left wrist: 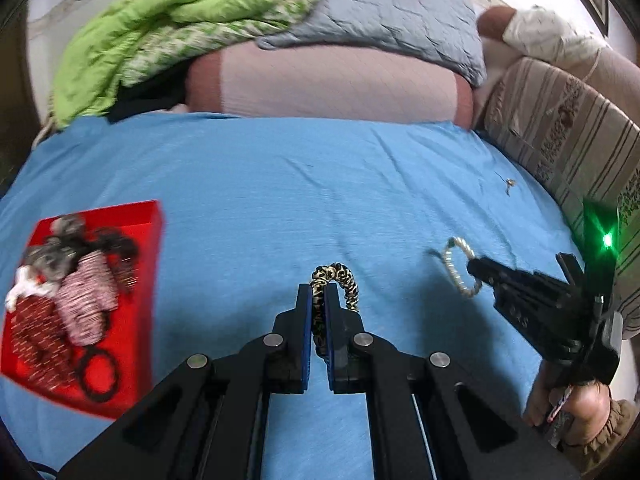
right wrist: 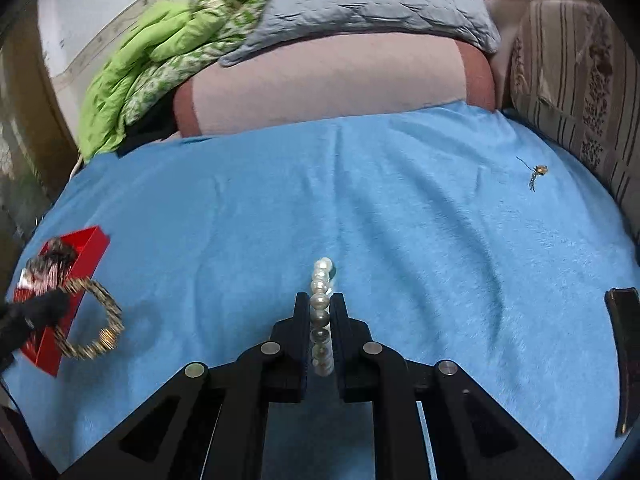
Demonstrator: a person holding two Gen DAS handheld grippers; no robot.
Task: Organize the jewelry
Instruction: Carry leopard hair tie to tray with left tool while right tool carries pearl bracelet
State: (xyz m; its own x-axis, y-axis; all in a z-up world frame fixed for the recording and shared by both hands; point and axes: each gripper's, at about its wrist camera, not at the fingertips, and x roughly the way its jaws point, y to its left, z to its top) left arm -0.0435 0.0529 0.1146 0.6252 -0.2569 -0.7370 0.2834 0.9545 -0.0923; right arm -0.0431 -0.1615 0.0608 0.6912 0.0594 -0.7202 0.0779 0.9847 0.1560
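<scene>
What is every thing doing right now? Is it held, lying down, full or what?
left gripper: shut on the gold-black bracelet, lifted off the blue blanket.
right gripper: shut on the pearl bracelet, also lifted.
red box: open, lying on the blanket, holding several pieces of jewelry.
small gold earring: lying loose on the blanket, nothing touching it.

right gripper (right wrist: 319, 300) pinches a pearl bracelet (right wrist: 321, 304) above the blue blanket (right wrist: 400, 220); red box (right wrist: 86, 248) far left.
</scene>
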